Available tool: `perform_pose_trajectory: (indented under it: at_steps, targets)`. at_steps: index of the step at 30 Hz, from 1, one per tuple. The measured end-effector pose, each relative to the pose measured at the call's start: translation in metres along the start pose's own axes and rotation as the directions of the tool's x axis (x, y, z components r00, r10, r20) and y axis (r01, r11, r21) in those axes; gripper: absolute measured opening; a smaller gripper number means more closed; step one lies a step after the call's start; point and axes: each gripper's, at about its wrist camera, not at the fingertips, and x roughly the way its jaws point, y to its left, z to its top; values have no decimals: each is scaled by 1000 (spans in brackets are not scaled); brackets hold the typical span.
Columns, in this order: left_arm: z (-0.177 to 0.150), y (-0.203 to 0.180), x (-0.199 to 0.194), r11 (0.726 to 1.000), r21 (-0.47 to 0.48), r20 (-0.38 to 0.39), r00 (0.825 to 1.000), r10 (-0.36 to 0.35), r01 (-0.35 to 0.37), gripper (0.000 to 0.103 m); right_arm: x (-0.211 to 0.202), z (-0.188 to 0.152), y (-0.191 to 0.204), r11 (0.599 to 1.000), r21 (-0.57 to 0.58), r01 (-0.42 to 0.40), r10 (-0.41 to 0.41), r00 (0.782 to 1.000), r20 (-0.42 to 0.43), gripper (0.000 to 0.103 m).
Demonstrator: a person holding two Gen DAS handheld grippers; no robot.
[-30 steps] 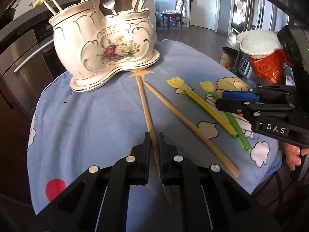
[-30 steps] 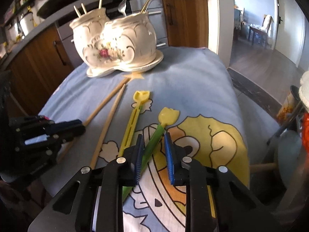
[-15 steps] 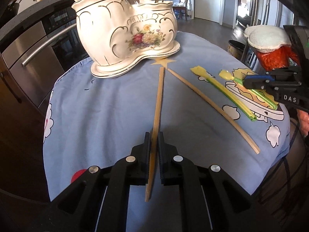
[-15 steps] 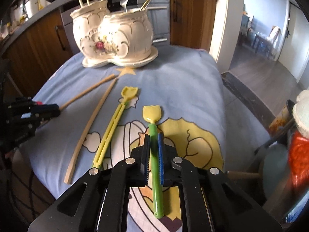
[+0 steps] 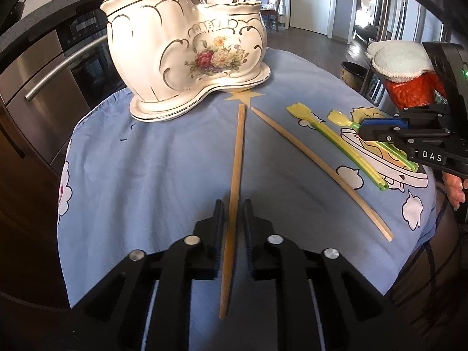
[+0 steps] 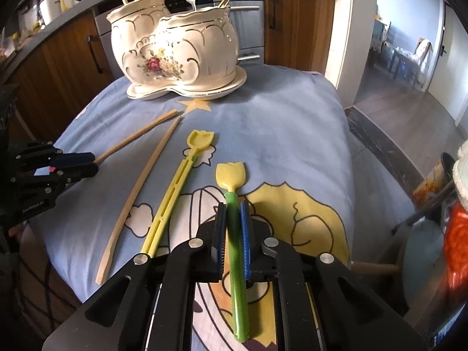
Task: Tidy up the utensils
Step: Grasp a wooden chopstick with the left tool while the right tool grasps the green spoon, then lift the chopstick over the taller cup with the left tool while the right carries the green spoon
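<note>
A cream two-pot ceramic holder [image 5: 181,55] [image 6: 175,44] with a flower print stands at the far side of the blue cloth; forks, spoons and sticks poke out of it. My left gripper [image 5: 233,204] [image 6: 90,162] is shut on a wooden chopstick [image 5: 238,152] [image 6: 137,137] whose far tip points at the holder. A second chopstick [image 5: 316,163] [image 6: 137,193] lies loose beside it. My right gripper [image 6: 233,204] [image 5: 362,130] is shut on the green handle of a yellow tulip-headed utensil [image 6: 229,174]. A yellow tulip-headed utensil [image 6: 172,193] [image 5: 336,143] lies on the cloth between them.
The cartoon-print cloth [image 5: 146,161] drapes over a small table with edges close on all sides. Steel oven fronts [image 5: 44,87] and wooden cabinets [image 6: 295,23] stand behind the holder. An orange bag under a white cloth [image 5: 403,67] sits to the right.
The right jaws closed from around the green handle onto it. The left gripper moved nearer the holder, and its chopstick swung into line with the fingers.
</note>
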Motion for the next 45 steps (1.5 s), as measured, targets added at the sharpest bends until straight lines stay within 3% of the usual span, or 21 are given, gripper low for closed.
perform_pose_trajectory:
  at_steps: [7,14,21,29,32,40,45]
  targets:
    - [-4,5,-9,1000,5,27,1000,-3,3,6,-17,4,4,999,8,-36,35,995,96,10]
    - [-6,9,-32,1000,22,103,995,-15,13,6,-44,13,15,998,-15,-61,62,966,251,10]
    - [-12,4,-18,995,103,-11,1000,-13,14,7,-49,22,23,997,-37,-68,75,959,273,10]
    - [-5,7,-4,996,88,-45,999,-29,33,10,-51,20,28,996,-51,-70,81,957,280,10]
    - [-4,6,-4,995,93,-44,999,-30,34,6,-56,19,27,996,-49,-74,85,952,293,10]
    - [-11,12,-32,991,97,50,995,-92,87,6,-67,26,23,996,-43,-77,87,932,353,10]
    - [-6,16,-70,984,128,212,966,-147,121,6,-75,40,19,996,-20,-87,87,901,425,10]
